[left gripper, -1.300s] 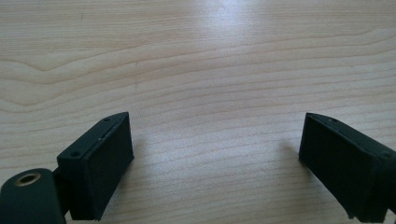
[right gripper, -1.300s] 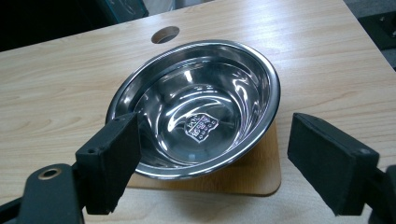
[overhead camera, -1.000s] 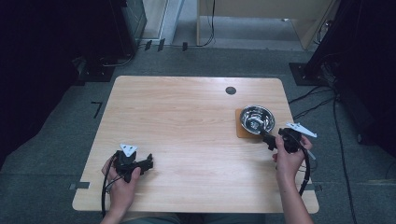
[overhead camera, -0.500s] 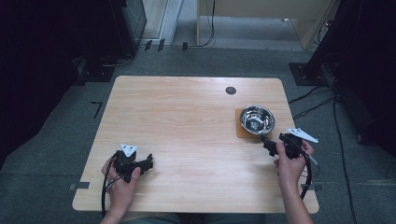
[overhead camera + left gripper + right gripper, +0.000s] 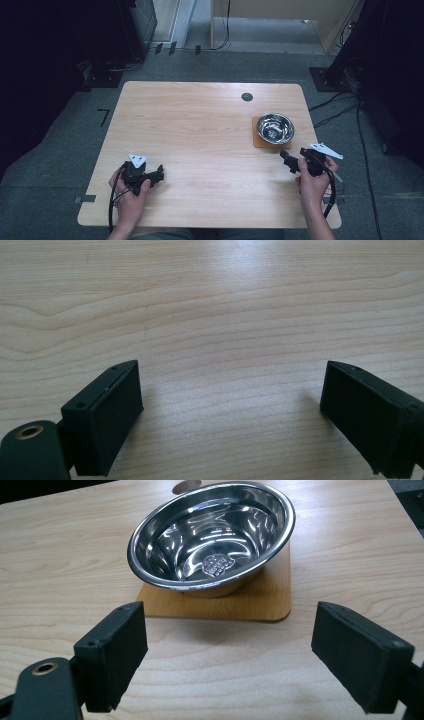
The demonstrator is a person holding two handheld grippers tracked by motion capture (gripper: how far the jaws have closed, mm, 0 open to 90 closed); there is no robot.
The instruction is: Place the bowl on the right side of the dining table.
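A shiny steel bowl stands empty on a thin square wooden board at the right of the light wooden table. My right gripper is open just in front of the board, jaws wide apart with nothing between them, a short gap from the board's near edge. Near the front left of the table my left gripper is open too, low over bare wood, pointing right.
A small dark round hole sits in the tabletop behind the bowl. Cables run over the grey floor to the right of the table. Dark equipment stands at the far left and far right.
My right gripper has drawn back from the bowl toward the front edge, a little to the right. The left gripper has stayed where it was.
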